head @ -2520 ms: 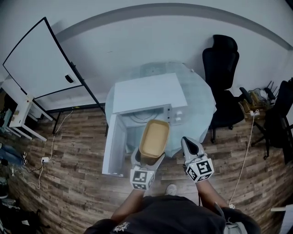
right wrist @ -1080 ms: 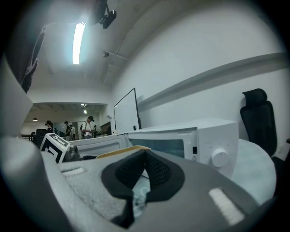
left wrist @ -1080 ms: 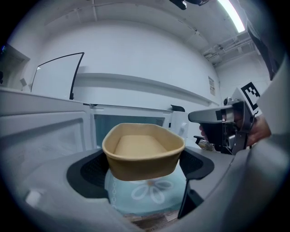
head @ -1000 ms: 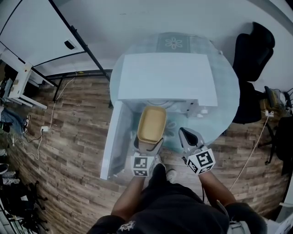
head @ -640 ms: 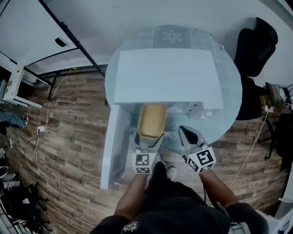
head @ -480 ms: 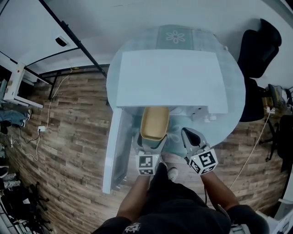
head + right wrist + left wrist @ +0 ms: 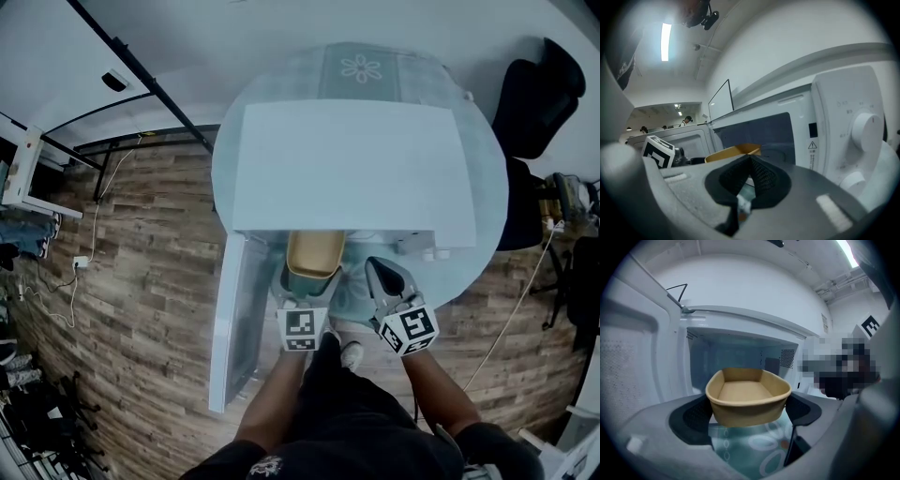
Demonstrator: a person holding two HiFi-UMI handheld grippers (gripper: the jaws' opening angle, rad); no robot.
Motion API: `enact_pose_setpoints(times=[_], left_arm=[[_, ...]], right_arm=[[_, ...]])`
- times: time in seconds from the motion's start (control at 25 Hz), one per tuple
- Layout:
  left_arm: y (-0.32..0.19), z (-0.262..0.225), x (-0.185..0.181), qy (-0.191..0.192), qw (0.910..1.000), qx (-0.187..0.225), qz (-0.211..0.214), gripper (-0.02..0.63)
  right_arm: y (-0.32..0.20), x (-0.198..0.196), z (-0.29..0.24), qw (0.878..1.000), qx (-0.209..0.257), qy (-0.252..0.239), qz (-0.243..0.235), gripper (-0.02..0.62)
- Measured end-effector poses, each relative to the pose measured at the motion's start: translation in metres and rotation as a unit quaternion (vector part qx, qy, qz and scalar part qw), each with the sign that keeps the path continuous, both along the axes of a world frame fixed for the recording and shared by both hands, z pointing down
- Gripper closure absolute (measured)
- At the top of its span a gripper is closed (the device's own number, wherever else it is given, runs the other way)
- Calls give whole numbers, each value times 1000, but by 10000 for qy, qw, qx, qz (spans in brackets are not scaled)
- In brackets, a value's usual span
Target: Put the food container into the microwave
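The tan food container (image 7: 314, 254) is an open, empty tray, and my left gripper (image 7: 307, 278) is shut on its near end. Its far end is hidden under the top of the white microwave (image 7: 356, 164). In the left gripper view the container (image 7: 747, 397) hangs level between the dark pads (image 7: 693, 416), at the mouth of the microwave cavity (image 7: 736, 359). The microwave door (image 7: 239, 319) stands open at the left. My right gripper (image 7: 387, 281) is shut with nothing in it, just right of the container and in front of the control panel (image 7: 855, 133).
The microwave sits on a round glass table (image 7: 469, 253) with a floral mat (image 7: 361, 67). A black office chair (image 7: 544, 84) stands at the right and a whiteboard stand (image 7: 141, 80) at the back left. Cables (image 7: 80, 262) lie on the wood floor.
The left gripper has carried the container forward, from in front of the open microwave into its mouth. The right gripper has kept alongside, still shut. The head has leaned in over the microwave.
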State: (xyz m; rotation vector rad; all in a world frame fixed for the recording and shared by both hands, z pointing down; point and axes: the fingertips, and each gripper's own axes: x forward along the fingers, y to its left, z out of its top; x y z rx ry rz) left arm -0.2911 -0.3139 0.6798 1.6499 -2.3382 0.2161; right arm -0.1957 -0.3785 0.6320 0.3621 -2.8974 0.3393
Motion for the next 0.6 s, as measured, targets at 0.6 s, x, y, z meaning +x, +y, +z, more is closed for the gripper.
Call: enact_pose_setpoints(times=[0.6], left_arm=[[-42, 23, -33, 78, 9998, -40, -164, 110]], right_arm=[[-13, -19, 22, 9998, -82, 207, -17, 594]])
